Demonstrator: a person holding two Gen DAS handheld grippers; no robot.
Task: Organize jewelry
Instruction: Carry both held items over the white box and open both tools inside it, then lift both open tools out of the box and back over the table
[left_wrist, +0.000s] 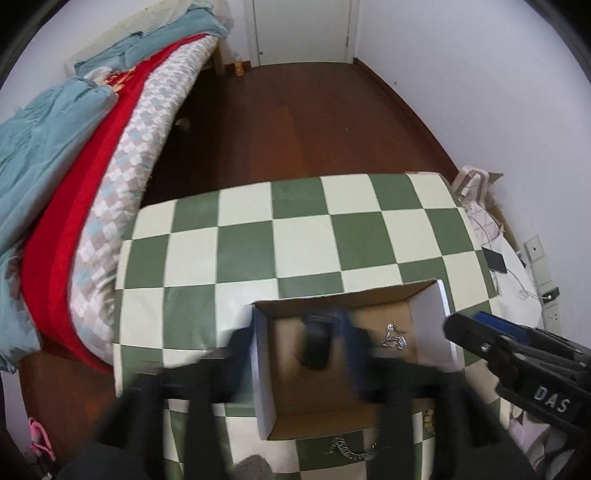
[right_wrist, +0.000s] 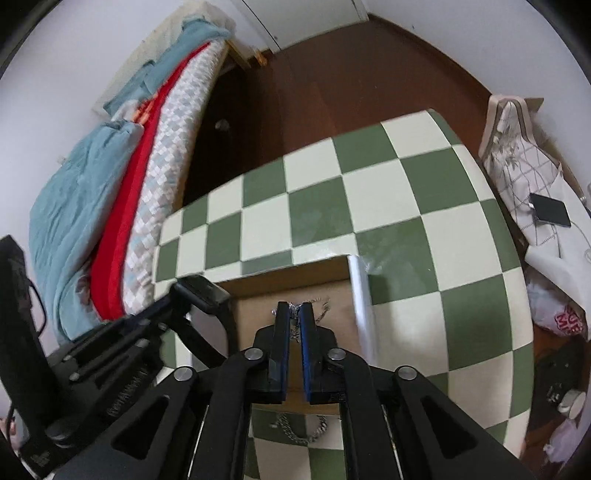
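Two grippers over box (left_wrist: 430, 314): right gripper (right_wrist: 294, 314) jaws pinch silver chain (right_wrist: 317, 308); left gripper (left_wrist: 295, 343) blurred, jaws unclear.

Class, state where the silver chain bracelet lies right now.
The silver chain bracelet lies on the checkered table, just outside the cardboard box's near wall.

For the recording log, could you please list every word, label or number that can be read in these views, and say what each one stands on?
"DAS": white letters on the black body of the right gripper, seen in the left wrist view.
Embossed lettering on the left gripper body in the right wrist view: too blurred to read.
Red print on a plastic bag on the floor: too small and distorted to read.
Nothing else is legible.
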